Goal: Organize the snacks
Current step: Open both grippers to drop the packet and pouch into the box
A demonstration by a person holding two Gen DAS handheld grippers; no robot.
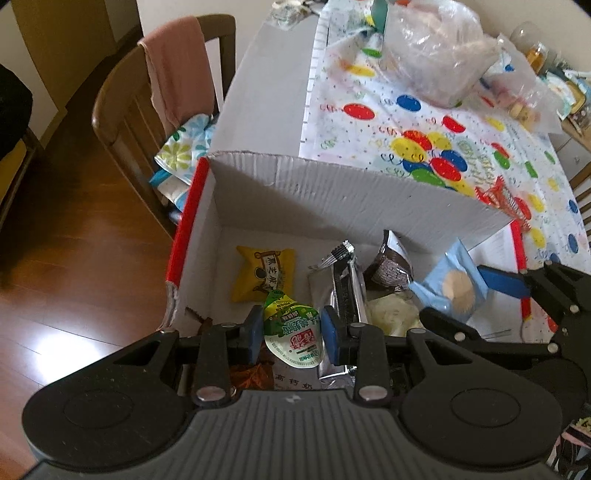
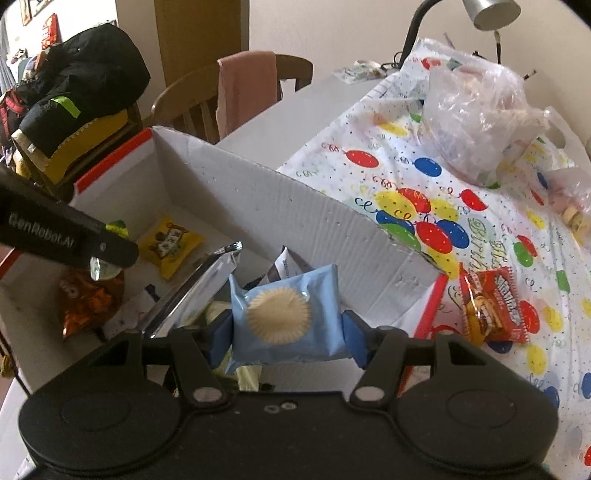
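A white cardboard box (image 1: 332, 192) with red edges stands on the table and holds several snacks: a yellow packet (image 1: 264, 273), a silver packet (image 1: 341, 291), a dark brown packet (image 1: 391, 260). My left gripper (image 1: 291, 334) is shut on a green-and-white pouch (image 1: 291, 332) over the box. My right gripper (image 2: 286, 332) is shut on a light blue biscuit packet (image 2: 284, 317) above the box's right part; the same blue packet (image 1: 454, 282) shows in the left wrist view. A red snack packet (image 2: 491, 306) lies on the balloon-print tablecloth (image 2: 424, 177) outside the box.
Clear plastic bags (image 2: 476, 122) sit at the far end of the table, with a desk lamp (image 2: 487, 13) behind. A wooden chair (image 1: 147, 99) draped with a pink cloth stands left of the table. Dark bags (image 2: 74, 92) pile up beyond the box.
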